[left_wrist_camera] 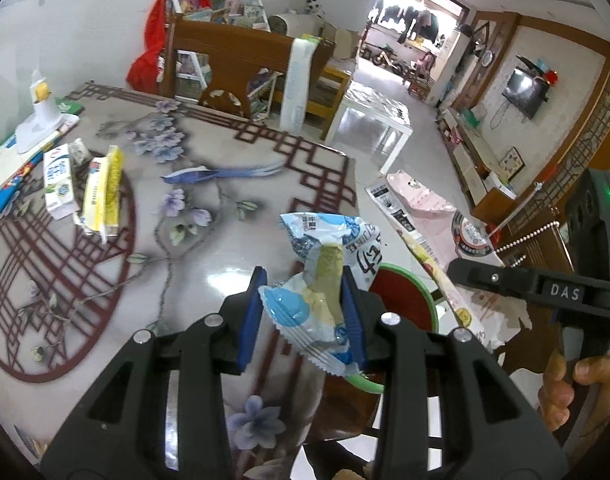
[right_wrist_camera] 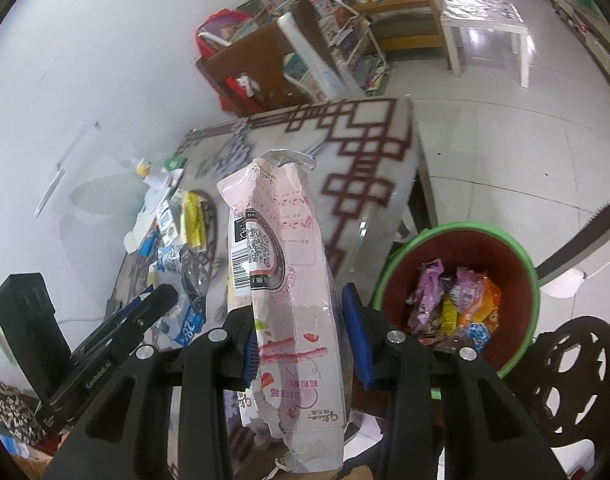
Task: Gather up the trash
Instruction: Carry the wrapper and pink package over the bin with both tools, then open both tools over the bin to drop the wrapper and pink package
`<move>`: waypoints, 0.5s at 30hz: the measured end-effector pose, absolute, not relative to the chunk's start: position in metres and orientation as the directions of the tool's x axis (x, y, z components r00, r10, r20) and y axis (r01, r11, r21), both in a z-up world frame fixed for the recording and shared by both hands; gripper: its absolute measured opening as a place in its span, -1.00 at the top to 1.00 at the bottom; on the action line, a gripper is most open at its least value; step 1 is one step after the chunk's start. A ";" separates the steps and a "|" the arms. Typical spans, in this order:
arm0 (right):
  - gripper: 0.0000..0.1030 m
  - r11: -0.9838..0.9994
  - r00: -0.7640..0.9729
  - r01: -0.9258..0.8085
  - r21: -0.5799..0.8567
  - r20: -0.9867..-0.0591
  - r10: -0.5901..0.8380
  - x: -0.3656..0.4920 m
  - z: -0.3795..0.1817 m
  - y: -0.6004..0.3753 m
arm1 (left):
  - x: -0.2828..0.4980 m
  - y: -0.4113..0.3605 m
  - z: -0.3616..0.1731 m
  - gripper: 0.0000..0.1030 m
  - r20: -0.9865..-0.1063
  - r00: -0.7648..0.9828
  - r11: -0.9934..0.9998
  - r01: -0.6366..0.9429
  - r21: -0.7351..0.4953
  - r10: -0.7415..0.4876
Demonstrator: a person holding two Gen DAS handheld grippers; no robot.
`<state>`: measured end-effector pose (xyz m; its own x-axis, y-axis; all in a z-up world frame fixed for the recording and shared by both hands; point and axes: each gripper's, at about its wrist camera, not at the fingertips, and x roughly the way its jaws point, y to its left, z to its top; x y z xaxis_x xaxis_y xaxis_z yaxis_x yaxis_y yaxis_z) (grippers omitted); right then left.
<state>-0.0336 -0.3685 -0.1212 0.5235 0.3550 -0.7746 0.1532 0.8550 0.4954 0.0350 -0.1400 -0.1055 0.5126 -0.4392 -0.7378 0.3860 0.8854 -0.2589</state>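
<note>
Wrapper [left_wrist_camera: 325, 280] clamped between left fingers [left_wrist_camera: 251, 312]

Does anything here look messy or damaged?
Yes. The pink bag in the right gripper is torn open at its top, and a flattened milk carton and yellow wrapper lie loose on the table.

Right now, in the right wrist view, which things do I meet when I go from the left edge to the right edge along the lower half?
left gripper → blue and white wrapper that it holds → pink packet in the right gripper → trash bin with wrappers inside → dark wooden chair
</note>
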 end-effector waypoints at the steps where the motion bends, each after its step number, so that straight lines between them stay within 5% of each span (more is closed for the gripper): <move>1: 0.30 0.855 0.526 0.165 0.492 -0.777 0.345 -0.035 -0.121 -0.374 | 0.036 -0.145 -0.107 0.31 -0.741 0.503 0.881 0.395 -0.261 -0.445; 15: 0.30 0.820 0.506 0.354 0.450 -0.829 0.237 -0.060 -0.137 -0.441 | 0.047 -0.226 -0.127 0.31 -0.770 0.381 0.800 0.539 -0.265 -0.512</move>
<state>-0.0597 -0.4413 -0.1368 0.5061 0.2373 -0.8292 0.3537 0.8198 0.4505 0.0468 -0.2263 -0.1266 0.3805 -0.5116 -0.7704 0.5386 0.7998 -0.2651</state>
